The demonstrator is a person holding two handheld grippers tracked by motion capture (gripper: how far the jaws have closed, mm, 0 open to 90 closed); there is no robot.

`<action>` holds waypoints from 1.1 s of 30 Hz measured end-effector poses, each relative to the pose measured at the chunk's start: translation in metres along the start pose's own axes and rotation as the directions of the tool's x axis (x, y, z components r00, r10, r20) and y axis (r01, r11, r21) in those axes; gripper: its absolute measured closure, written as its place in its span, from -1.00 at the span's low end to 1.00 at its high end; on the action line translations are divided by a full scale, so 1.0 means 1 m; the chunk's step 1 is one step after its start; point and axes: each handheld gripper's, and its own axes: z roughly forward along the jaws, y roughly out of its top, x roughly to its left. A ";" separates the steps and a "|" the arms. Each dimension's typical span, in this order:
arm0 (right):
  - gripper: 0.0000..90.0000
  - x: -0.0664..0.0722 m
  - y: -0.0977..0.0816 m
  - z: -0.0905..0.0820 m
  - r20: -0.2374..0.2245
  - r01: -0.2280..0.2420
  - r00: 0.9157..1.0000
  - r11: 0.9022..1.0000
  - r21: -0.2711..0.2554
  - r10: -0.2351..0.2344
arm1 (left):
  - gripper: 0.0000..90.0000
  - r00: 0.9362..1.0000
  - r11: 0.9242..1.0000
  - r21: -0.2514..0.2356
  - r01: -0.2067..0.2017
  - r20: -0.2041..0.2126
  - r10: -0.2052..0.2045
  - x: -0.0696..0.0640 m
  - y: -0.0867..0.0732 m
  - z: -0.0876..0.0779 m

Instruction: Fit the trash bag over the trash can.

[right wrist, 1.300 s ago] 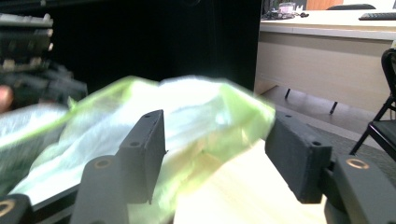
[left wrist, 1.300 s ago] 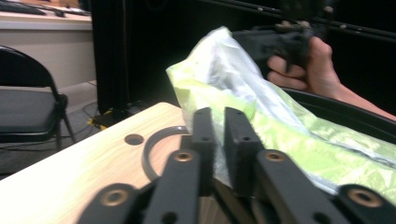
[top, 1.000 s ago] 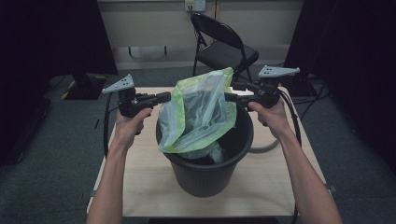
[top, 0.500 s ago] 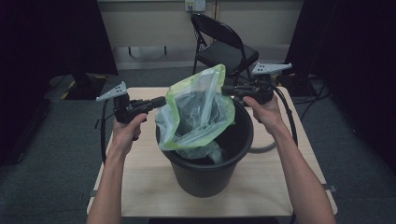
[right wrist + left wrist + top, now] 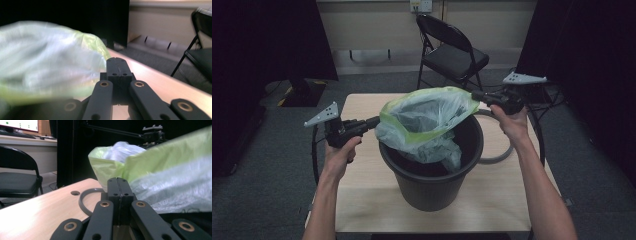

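A translucent green bag (image 5: 427,115) hangs with its mouth stretched over a black bin (image 5: 432,185) that stands on the wooden table (image 5: 362,200). My left gripper (image 5: 376,121) is shut on the bag's left rim, level with the bin's top. At the far right, my right gripper (image 5: 475,95) is shut on the bag's other rim. In the left gripper view the jaws (image 5: 118,180) are pressed together against the green film (image 5: 175,170). The right gripper view shows its jaws (image 5: 116,60) together at the edge of the blurred bag (image 5: 50,55). The bag's bottom sags inside the bin.
A grey ring (image 5: 502,155) lies on the table behind the bin on the right, and appears again as the grey ring (image 5: 83,200) in the left gripper view. A black folding chair (image 5: 452,55) stands beyond the table. Dark curtains flank both sides.
Both hands have moved apart and down. The bag, which stood tall above the bin, is now pulled wide and lower over the bin's mouth.
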 end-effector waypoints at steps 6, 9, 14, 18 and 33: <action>1.00 0.005 -0.024 0.015 -0.014 -0.008 1.000 1.000 0.014 0.009 | 0.99 0.999 0.998 -0.045 0.039 -0.002 -0.039 0.005 -0.002 -0.005; 0.74 0.005 -0.013 0.013 0.011 0.005 1.000 1.000 -0.005 -0.005 | 0.82 0.999 0.997 -0.066 0.034 -0.007 -0.035 0.006 0.011 -0.006; 0.53 0.011 0.014 0.001 0.029 0.032 0.999 0.998 -0.058 -0.031 | 0.70 1.000 0.991 -0.130 0.026 0.012 -0.025 0.008 0.038 -0.004; 0.43 0.024 0.022 -0.007 0.017 0.060 0.998 0.994 -0.091 -0.059 | 0.45 1.000 0.996 -0.086 0.003 0.010 -0.002 0.004 0.055 0.013; 0.00 0.048 -0.008 -0.030 -0.036 0.030 0.999 0.996 -0.083 -0.033 | 0.34 0.999 0.998 -0.044 -0.041 0.030 0.043 -0.022 0.020 -0.002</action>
